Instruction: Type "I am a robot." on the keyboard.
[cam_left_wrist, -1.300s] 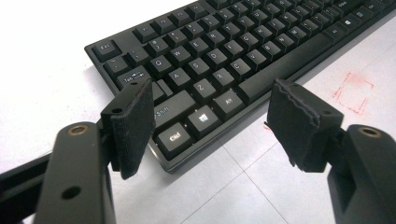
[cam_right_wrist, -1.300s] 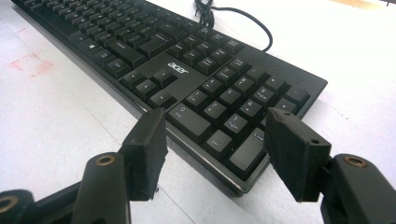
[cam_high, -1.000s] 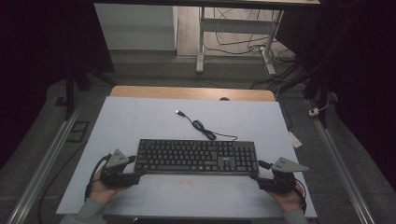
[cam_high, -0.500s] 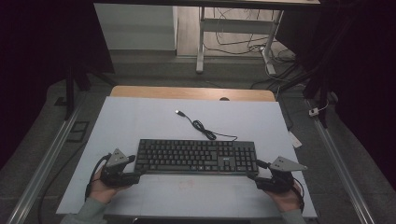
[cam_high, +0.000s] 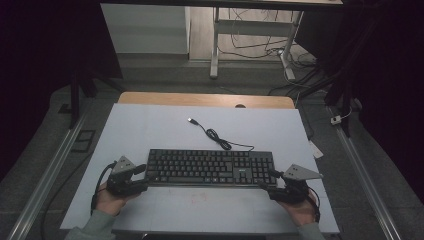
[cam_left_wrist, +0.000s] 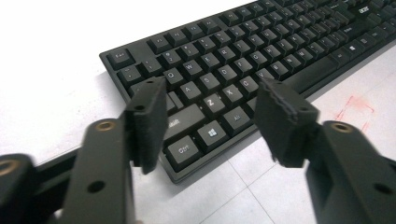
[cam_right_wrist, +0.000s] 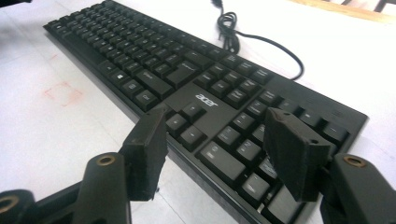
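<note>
We see a black keyboard (cam_high: 212, 167) lying flat on the white table (cam_high: 150, 130), near the person's edge, with its long side running across. Its thin black cable (cam_high: 220, 139) leaves the far edge, curls into a small loop, and ends in a plug lying on the bare white surface beyond. Our left gripper (cam_high: 141, 178) sits at the keyboard's left end, held in the left hand (cam_high: 107, 200), and our right gripper (cam_high: 270, 185) sits at the right end, held in the right hand (cam_high: 300, 210); each points inward toward the near corner on its side. In the left gripper view, the left gripper (cam_left_wrist: 210, 109) stands with its two black jaws apart, and the keyboard's (cam_left_wrist: 243, 60) lower-left corner, with the control and shift keys, shows in the gap between them. Those jaws have just been closing, but the pads are not yet pressing on the keyboard, so they stand at a middling width with the corner between them. In the right gripper view, the right gripper (cam_right_wrist: 215, 140) has its jaws spread as well, one on the near side of the keyboard's (cam_right_wrist: 187, 74) front edge and the other over the number pad, neither clamped on it. A faint red mark (cam_high: 199, 196) shows on the table just in front of the keyboard, between the two hands.
</note>
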